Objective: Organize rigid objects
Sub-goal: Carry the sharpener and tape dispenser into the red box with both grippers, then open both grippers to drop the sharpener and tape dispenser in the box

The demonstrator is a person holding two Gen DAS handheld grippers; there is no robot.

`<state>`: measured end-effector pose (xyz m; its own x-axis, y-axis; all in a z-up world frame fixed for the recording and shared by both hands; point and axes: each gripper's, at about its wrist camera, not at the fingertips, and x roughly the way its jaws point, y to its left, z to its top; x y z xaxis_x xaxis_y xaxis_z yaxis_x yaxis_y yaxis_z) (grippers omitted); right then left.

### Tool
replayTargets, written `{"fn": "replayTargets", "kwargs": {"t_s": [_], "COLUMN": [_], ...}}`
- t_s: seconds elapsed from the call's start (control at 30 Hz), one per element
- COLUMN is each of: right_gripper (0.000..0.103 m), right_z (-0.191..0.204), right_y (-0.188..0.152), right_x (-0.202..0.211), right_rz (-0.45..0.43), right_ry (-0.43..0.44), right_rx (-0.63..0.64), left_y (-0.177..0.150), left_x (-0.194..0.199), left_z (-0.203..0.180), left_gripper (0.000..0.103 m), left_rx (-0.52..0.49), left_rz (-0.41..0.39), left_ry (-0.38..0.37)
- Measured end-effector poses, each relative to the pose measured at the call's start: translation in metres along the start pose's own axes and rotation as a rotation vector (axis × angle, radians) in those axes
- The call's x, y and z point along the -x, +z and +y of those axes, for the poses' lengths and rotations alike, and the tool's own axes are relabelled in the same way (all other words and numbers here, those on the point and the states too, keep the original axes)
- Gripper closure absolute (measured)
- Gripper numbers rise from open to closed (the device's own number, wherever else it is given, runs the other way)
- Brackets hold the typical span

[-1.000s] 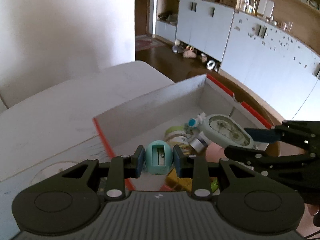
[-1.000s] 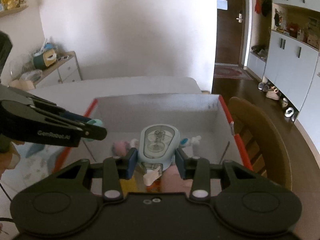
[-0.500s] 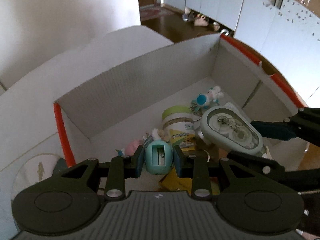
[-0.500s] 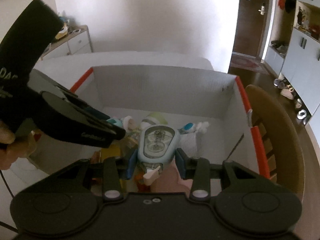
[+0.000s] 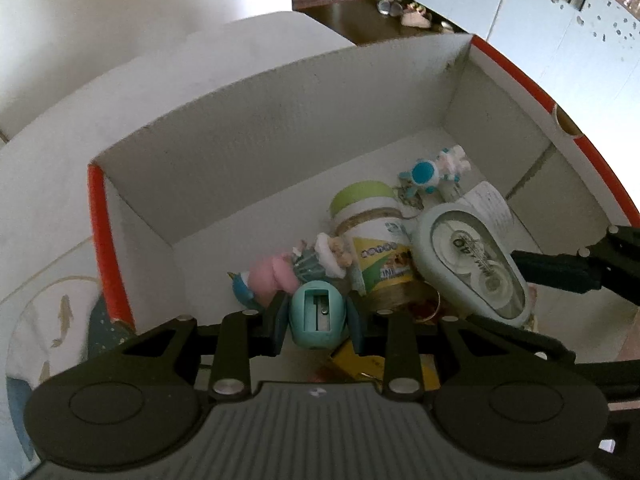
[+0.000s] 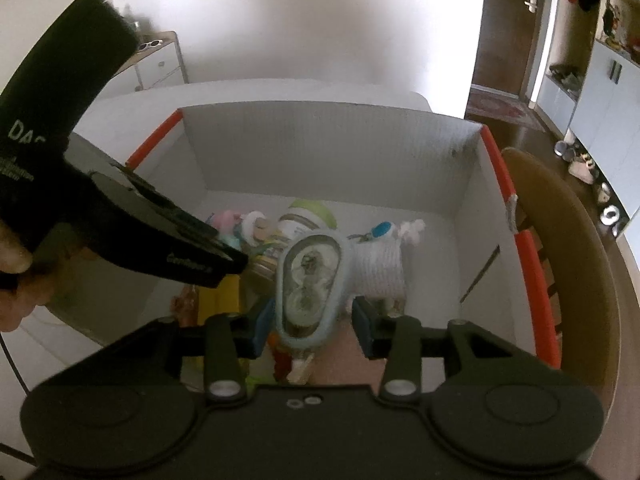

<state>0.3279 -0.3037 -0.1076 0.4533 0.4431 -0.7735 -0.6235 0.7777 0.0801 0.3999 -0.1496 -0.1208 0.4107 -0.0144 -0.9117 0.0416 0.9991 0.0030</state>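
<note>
Both grippers have dropped lower into the white cardboard box (image 5: 280, 120) than half a second ago, and the right jaws have spread away from the correction tape dispenser (image 6: 310, 288).

Left gripper (image 5: 318, 322) is clenched on the teal pencil sharpener (image 5: 318, 316), its blade slot facing the camera; just ahead of these jaws lie a pink figurine (image 5: 276, 276) and a green-lidded jar (image 5: 374, 236), with a yellow packet (image 5: 352, 360) beneath them. Right gripper (image 6: 310, 326) stands released: in its own view the left pad is close to the dispenser and the right pad is clearly apart from it, the dispenser lying between them atop the clutter. Ahead of the right jaws sits a blue-and-white toy (image 6: 384, 232) near the far wall.
</note>
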Motion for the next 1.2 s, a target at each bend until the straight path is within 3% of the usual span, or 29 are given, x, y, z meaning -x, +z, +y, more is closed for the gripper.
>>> {"fn": "replayTargets", "kwargs": {"t_s": [0.4, 0.83, 0.87, 0.97, 1.2], "right_gripper": [0.042, 0.033, 0.032, 0.027, 0.015], "right_z": [-0.009, -0.011, -0.011, -0.009, 0.002], "right_y": [-0.004, -0.001, -0.001, -0.002, -0.002], "right_x": [0.021, 0.070, 0.074, 0.084, 0.101], "right_rz": [-0.031, -0.135, -0.143, -0.167, -0.211], "right_ry": [0.026, 0.063, 0.065, 0.064, 0.075], "right_rx": [-0.051, -0.096, -0.102, -0.115, -0.127], "left_y": [-0.007, -0.033, -0.029, -0.032, -0.048], "left_x": [0.020, 0.090, 0.092, 0.105, 0.125], "left_z": [-0.008, -0.012, -0.010, -0.010, -0.004], "left_gripper": [0.073, 0.072, 0.070, 0.036, 0.036], "left_rx": [-0.004, -0.023, -0.023, -0.013, 0.005], "left_rz": [-0.041, -0.234, -0.242, -0.290, -0.345], "left_ry": [-0.014, -0.030, -0.030, -0.045, -0.063]}}
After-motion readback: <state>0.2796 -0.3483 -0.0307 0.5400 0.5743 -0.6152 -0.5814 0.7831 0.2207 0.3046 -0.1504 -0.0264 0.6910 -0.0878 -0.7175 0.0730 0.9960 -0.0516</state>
